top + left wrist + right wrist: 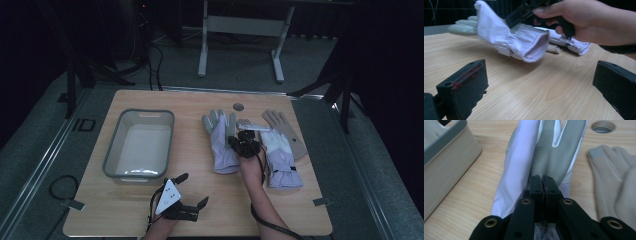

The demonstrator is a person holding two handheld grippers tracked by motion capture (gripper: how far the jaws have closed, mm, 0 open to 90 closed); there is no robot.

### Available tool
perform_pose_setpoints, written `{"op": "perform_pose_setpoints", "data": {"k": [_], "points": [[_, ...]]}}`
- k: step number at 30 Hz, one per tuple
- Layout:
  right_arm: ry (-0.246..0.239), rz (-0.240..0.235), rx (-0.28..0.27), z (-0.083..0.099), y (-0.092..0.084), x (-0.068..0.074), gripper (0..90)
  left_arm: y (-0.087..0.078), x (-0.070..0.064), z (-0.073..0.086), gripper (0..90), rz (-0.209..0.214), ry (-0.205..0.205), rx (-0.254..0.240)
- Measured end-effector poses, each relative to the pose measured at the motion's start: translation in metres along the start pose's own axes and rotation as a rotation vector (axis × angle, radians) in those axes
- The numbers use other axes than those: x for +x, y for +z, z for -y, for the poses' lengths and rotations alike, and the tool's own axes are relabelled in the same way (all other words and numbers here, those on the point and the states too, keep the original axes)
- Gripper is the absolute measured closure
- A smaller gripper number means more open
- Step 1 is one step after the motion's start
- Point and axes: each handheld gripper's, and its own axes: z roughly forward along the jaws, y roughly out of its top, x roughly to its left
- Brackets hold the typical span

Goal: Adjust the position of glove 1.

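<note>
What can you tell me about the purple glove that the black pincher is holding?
The lavender glove looks like soft cloth with a grey, bumpy palm and grey fingers. It lies on the wooden table, between the grey bin and two other gloves. The right gripper has its jaws shut on the glove's edge, lifting it so the open cuff hangs clear of the wood while the fingertips look to be down.

A light wooden table (125, 210) with rounded corners stands on grey carpeted floor (30, 150). The room behind is dim, hung with dark curtains (395, 55). A white-legged metal frame (240, 25) stands at the far side, and black cables (155, 65) trail across the floor nearby.
</note>
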Motion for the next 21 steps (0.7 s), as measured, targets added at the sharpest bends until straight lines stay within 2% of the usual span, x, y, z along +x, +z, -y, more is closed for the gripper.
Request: {"op": "perform_pose_setpoints", "data": {"k": [2, 3, 6, 9, 14, 16, 21], "points": [[0.027, 0.017, -0.009, 0.007, -0.010, 0.000, 87.2, 0.000, 0.000, 0.000, 0.0, 0.001, 0.004, 0.003], [0.052, 0.010, -0.009, 0.010, -0.013, -0.001, 87.2, 0.000, 0.000, 0.000, 0.0, 0.001, 0.004, 0.002], [0.084, 0.013, -0.020, 0.017, -0.023, -0.002, 87.1, 0.000, -0.001, 0.000, 0.0, 0.001, 0.006, 0.003], [0.086, 0.049, -0.039, 0.026, -0.026, -0.003, 87.1, 0.000, -0.001, 0.000, 0.0, 0.001, 0.007, 0.002], [0.114, 0.038, -0.004, 0.041, -0.016, -0.006, 87.0, 0.000, -0.001, 0.000, 0.0, 0.000, 0.006, 0.005], [0.095, 0.053, 0.004, 0.045, -0.010, -0.003, 86.9, 0.000, -0.001, 0.000, 0.0, -0.001, 0.007, 0.005], [0.131, 0.074, 0.013, 0.057, 0.002, -0.005, 86.3, 0.000, -0.001, 0.000, 0.0, -0.002, 0.008, 0.004]]}}
